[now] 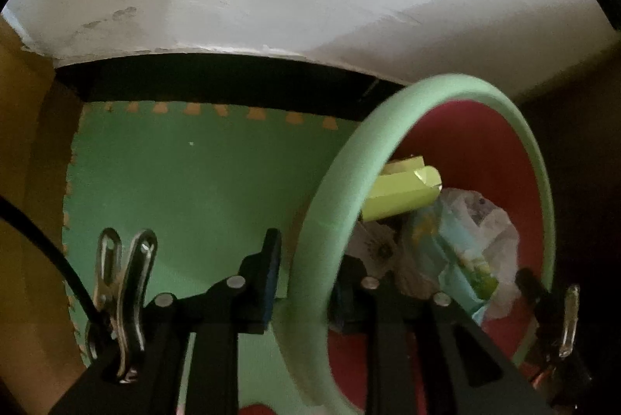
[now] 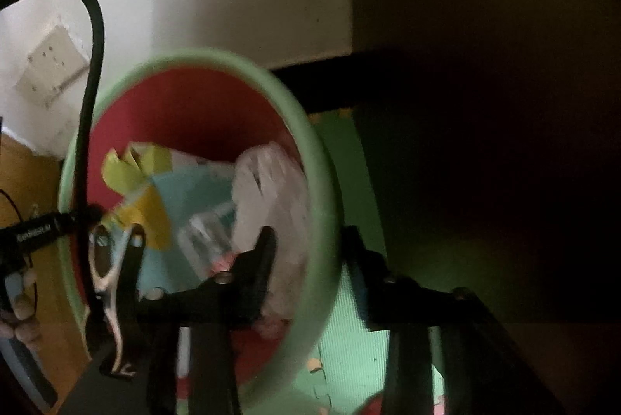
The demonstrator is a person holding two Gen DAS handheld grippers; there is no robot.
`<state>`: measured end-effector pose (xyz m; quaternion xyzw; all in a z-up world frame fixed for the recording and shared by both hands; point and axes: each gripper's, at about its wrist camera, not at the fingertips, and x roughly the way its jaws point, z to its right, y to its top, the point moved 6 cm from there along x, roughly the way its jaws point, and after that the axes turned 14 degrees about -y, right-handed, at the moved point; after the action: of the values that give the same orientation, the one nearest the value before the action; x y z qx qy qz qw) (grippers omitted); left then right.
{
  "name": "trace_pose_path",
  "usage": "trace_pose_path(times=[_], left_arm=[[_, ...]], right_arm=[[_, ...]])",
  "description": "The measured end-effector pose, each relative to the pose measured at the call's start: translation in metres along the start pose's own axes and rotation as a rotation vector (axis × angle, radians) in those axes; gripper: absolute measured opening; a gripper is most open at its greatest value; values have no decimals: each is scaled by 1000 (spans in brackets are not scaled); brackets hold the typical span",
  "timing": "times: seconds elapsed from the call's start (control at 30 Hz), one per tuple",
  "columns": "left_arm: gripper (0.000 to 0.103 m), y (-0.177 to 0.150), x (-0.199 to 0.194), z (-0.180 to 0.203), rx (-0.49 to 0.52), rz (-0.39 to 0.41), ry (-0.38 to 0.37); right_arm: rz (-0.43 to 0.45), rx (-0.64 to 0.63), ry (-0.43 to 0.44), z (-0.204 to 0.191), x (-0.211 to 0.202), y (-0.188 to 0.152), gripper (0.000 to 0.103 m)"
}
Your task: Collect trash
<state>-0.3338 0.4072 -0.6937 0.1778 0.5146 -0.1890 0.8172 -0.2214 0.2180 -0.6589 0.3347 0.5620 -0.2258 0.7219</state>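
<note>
A red bin with a pale green rim (image 1: 388, 120) hangs tilted above the green foam mat (image 1: 186, 174). My left gripper (image 1: 310, 267) is shut on the rim's left side, one finger outside and one inside. My right gripper (image 2: 310, 252) is shut on the rim (image 2: 318, 158) at its right side. Inside the bin lie a yellow-green folded carton (image 1: 399, 190), a light blue wrapper (image 1: 458, 252) and crumpled white plastic (image 2: 271, 182). The bin's bottom is hidden under the trash.
A white wall (image 1: 271, 7) with a dark skirting strip runs behind the mat. A brown wooden panel (image 1: 23, 143) stands at the left. A wall socket (image 2: 54, 65) and a black cable (image 2: 93, 65) show in the right wrist view. The right side is dark.
</note>
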Motion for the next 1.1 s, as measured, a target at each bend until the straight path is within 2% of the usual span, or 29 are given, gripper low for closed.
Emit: trace_pose_path(times=[0.07, 0.2, 0.37, 0.63, 0.87, 1.1], left_arm=[[28, 1, -8, 4, 15, 14, 29], [31, 2, -32, 12, 5, 38, 36], [31, 1, -74, 26, 4, 47, 59], [31, -7, -147, 70, 10, 56, 72], [31, -16, -202, 125, 23, 52, 37], [31, -21, -254, 184, 64, 57, 2]], right_arm=[[34, -24, -24, -1, -12, 5, 50], [66, -44, -72, -5, -34, 2, 51], [70, -41, -40, -19, -77, -9, 52], [62, -90, 65, -30, -149, -19, 52], [124, -157, 112, -14, -226, -8, 52], [169, -136, 125, 26, -291, 7, 52]])
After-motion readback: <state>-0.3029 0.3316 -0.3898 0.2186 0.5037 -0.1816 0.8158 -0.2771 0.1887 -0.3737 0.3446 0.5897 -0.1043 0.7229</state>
